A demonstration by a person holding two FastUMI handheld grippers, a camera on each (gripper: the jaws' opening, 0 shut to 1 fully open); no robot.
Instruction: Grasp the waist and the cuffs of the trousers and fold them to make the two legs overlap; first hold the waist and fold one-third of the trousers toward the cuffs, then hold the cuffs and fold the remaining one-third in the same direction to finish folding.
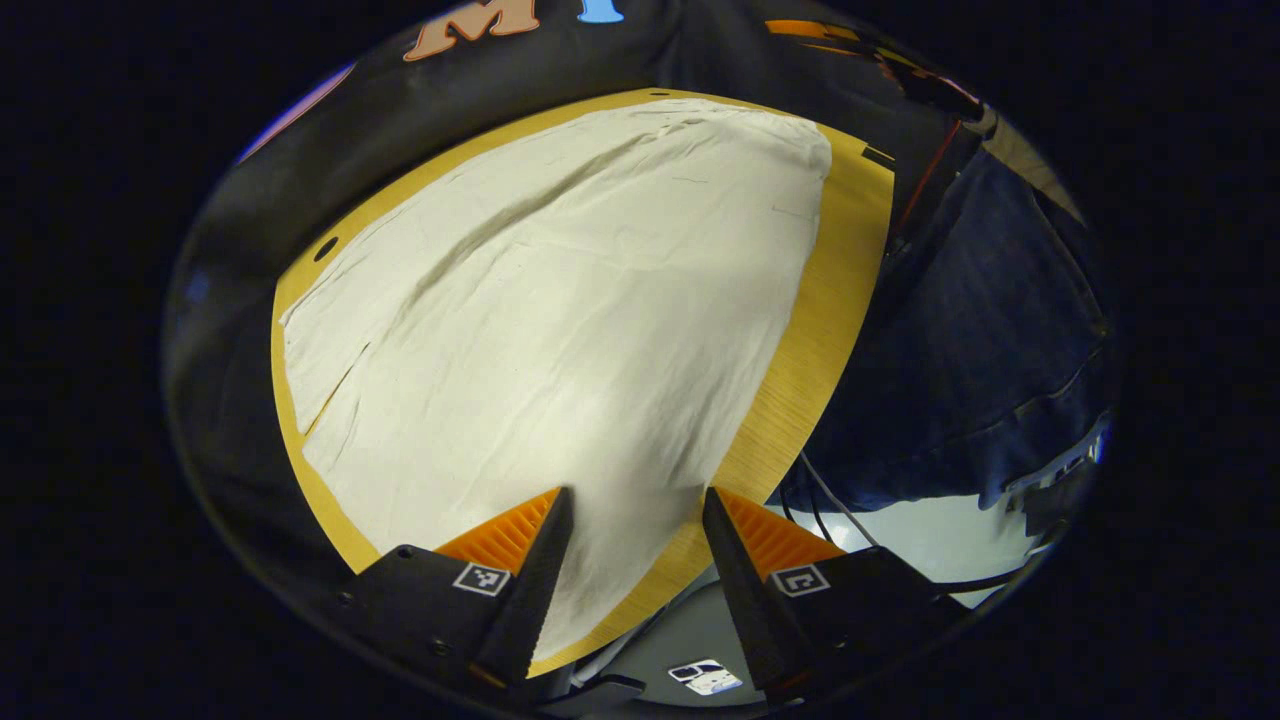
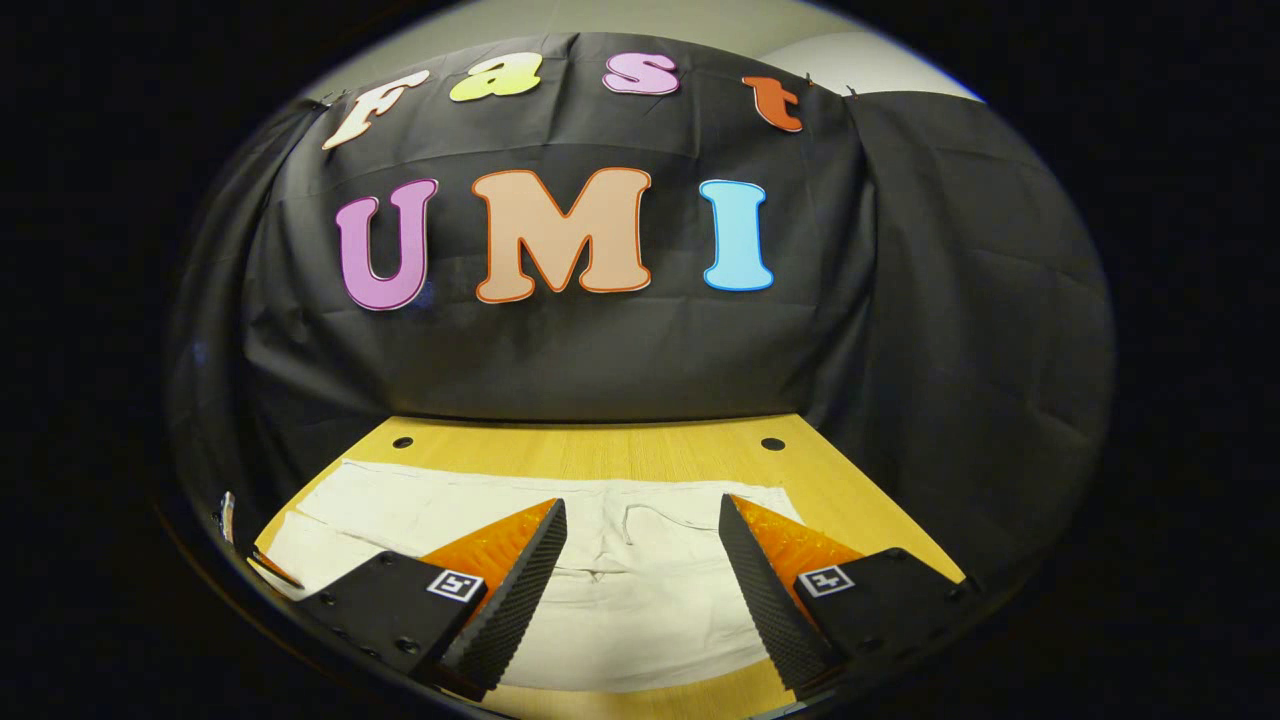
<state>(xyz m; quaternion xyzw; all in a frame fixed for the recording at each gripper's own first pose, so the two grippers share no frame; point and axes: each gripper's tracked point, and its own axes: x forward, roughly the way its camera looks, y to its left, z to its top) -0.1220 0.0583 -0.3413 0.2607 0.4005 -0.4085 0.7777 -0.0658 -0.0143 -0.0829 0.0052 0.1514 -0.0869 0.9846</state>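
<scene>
Cream-white trousers (image 1: 560,300) lie spread flat over a round wooden table (image 1: 840,300), covering most of its top. In the left gripper view my left gripper (image 1: 636,500) hovers open above the near edge of the cloth, with nothing between its fingers. In the right gripper view the trousers (image 2: 640,600) lie across the table (image 2: 600,455), and a drawstring at the waist shows near the middle. My right gripper (image 2: 642,515) is open just above that end of the cloth, holding nothing.
A person in dark blue jeans (image 1: 990,330) stands at the table's right side in the left gripper view, with cables (image 1: 830,500) hanging by the edge. Small holes (image 2: 772,443) mark the tabletop near the black cloth wall (image 2: 600,360).
</scene>
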